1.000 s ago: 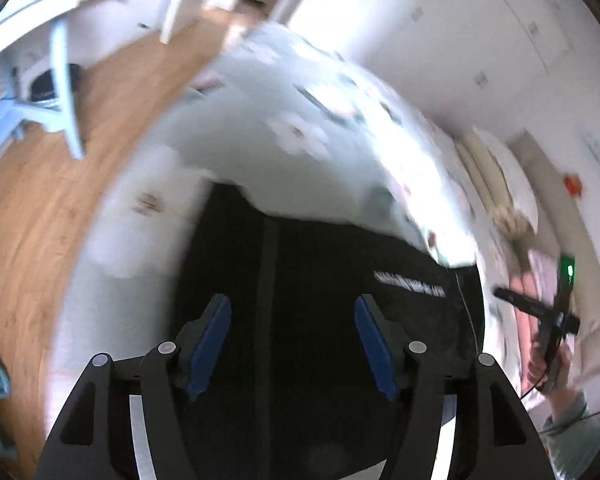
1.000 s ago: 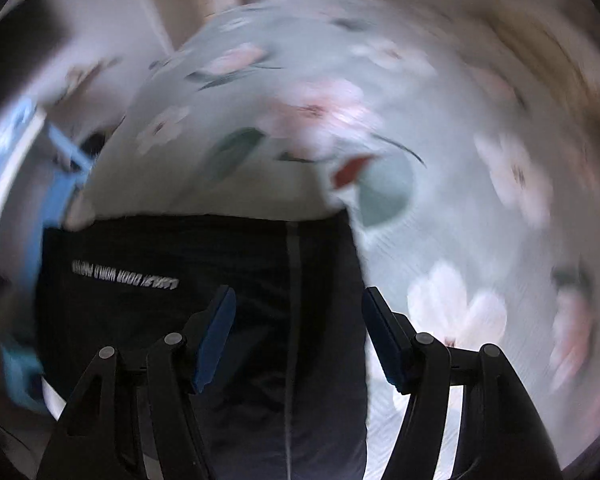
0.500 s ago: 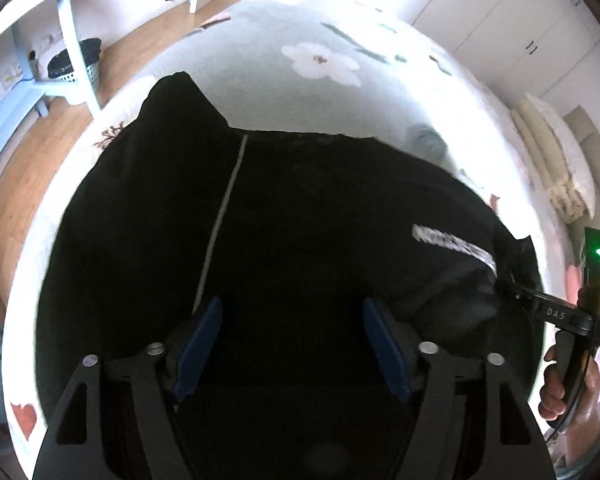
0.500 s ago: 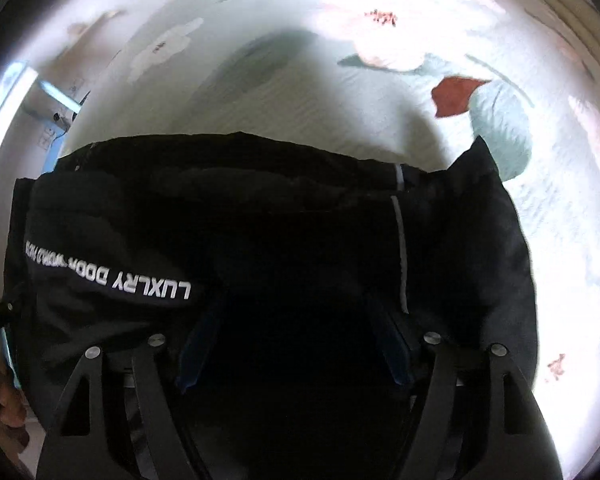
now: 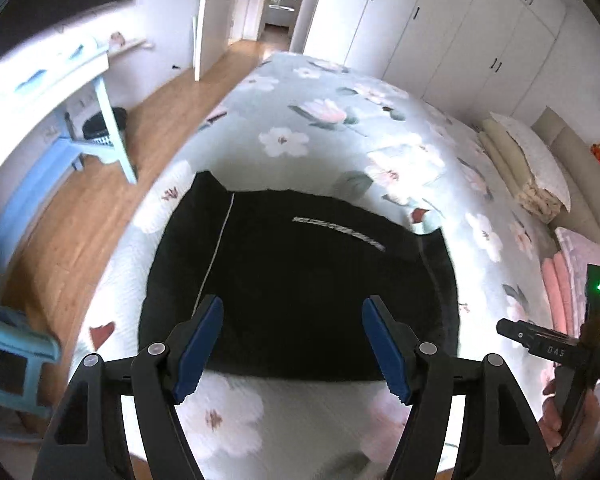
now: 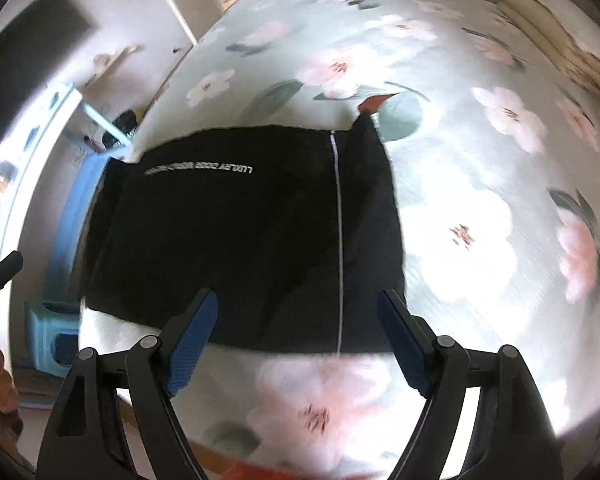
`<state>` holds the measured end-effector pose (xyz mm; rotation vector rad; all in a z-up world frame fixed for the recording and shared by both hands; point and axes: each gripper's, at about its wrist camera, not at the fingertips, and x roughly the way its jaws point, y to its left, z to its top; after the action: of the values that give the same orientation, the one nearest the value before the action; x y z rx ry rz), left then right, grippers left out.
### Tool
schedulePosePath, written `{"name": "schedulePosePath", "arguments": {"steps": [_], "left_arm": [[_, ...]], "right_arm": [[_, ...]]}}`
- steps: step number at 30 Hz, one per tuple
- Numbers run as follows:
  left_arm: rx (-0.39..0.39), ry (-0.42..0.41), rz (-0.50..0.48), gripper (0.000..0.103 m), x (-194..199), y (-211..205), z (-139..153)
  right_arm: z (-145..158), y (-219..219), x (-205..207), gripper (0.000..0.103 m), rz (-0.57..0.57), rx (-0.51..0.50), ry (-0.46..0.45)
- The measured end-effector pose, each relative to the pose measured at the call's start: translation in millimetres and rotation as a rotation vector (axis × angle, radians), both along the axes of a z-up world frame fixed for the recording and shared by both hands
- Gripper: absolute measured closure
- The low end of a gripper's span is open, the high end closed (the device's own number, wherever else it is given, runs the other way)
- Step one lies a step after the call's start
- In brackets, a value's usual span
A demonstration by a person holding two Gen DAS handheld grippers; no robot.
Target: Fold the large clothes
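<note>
A black garment [image 5: 296, 280] with a white stripe and white lettering lies folded in a flat rectangle on the floral bed cover [image 5: 340, 128]. My left gripper [image 5: 293, 304] hovers above its near edge, open, with nothing between the blue pads. In the right wrist view the same garment [image 6: 240, 240] lies below my right gripper [image 6: 297, 296], whose jaws are opening and hold nothing. The right gripper's body [image 5: 556, 348], held in a hand, shows at the lower right of the left wrist view. A tip of the left gripper [image 6: 0, 276] shows at the left edge of the right wrist view.
The bed [image 6: 460, 220] stretches far beyond the garment. A light blue desk [image 5: 100, 92], a black bin [image 5: 100, 124] and a blue stool [image 5: 12, 364] stand on the wooden floor at left. White wardrobes [image 5: 460, 40] and stacked pillows [image 5: 520, 172] are at the back right.
Both grippers have lifted up and back from the garment, so it looks smaller and its near edge now shows. Their jaws stand wider than before. The garment lies still on the bed.
</note>
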<state>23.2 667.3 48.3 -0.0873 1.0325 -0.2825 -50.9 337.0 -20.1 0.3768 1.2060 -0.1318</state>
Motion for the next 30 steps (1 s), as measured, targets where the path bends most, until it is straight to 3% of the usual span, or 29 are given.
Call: {"name": "schedulePosePath", "arguments": {"steps": [9,11,17,24,30], "left_arm": [[0.180,-0.078,0.016,0.029,-72,-36,108],[0.212,-0.101,0.026,0.029,-88,-44,129],[0.202,-0.131,0.023,0.029,-129,-58,175],[0.255,-0.174,0.018,0.029,-159,-61,203],[0.242,-0.155,-0.011,0.029,-143,-45,203]], "right_arm": [[130,26,-71,0.018,-0.017,-0.079,-0.081],[146,33,-77,0.018,-0.008,-0.100,-0.094],[204,58,-108,0.017,0.038,-0.189,-0.152],[236,78,-116,0.009,0.031,-0.237,-0.216],[240,90,-95,0.009,0.000,-0.151,-0.202]]}}
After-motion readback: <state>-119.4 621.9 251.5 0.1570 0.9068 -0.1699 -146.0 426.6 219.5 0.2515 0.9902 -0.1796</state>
